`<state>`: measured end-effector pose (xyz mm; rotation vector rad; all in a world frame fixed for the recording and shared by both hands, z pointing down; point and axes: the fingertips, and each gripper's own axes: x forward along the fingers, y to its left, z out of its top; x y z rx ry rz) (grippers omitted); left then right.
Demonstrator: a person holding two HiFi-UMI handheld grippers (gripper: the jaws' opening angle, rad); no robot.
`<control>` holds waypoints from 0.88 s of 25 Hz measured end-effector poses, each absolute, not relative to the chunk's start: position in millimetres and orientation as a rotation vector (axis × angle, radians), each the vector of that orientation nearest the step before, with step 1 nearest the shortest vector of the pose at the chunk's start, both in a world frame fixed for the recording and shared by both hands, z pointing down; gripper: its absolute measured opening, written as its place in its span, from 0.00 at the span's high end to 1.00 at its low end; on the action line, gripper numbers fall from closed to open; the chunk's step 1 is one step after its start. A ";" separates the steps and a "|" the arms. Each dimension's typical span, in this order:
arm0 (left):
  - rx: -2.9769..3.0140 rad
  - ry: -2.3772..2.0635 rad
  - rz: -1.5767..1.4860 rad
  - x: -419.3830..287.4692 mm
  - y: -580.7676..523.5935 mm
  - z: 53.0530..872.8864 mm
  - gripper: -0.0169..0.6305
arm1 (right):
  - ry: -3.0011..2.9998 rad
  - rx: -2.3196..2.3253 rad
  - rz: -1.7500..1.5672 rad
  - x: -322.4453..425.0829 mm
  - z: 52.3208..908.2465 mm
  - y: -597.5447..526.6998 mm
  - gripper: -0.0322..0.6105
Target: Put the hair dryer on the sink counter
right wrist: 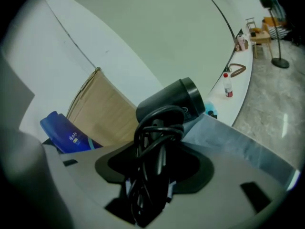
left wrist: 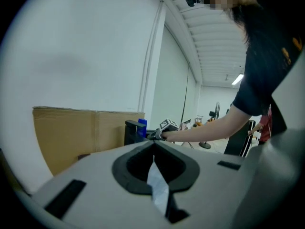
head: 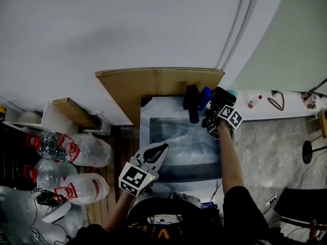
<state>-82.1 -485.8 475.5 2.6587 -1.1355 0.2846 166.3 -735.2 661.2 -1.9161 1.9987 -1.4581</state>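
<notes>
The black hair dryer [right wrist: 171,101] has its cord wound round the handle, and that handle sits between the jaws of my right gripper [right wrist: 157,144], which is shut on it. In the head view the hair dryer [head: 220,97] is held over the far right corner of the sink counter [head: 148,117], at the end of my right gripper [head: 215,111]. The sink basin [head: 184,142] is covered with cloudy plastic sheet. My left gripper [head: 156,154] hovers over the counter's near left part, jaws shut and empty [left wrist: 153,145].
A blue bottle [head: 205,97] and a black upright object [head: 192,103] stand at the counter's back, next to the hair dryer. A cardboard sheet [head: 153,83] leans on the wall behind. Bagged water bottles [head: 76,149] lie at the left. A white ledge [head: 260,108] with small items runs right.
</notes>
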 end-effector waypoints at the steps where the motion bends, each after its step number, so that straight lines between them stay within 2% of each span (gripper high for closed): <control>1: 2.651 -1.144 0.286 -85.0 -486.1 476.4 0.96 | 2.008 -1.909 -1.448 164.3 661.5 -737.3 0.62; 6: 2.632 -1.159 0.287 -93.1 -483.6 478.8 0.96 | 2.116 -1.918 -1.390 159.3 661.2 -737.5 0.58; 10: 2.630 -1.159 0.301 -95.5 -482.8 481.4 0.96 | 2.106 -1.923 -1.375 156.7 655.0 -734.7 0.50; 22: 2.643 -1.148 0.263 -92.5 -475.3 478.3 0.96 | 2.345 -1.945 -1.159 152.0 610.3 -687.5 0.50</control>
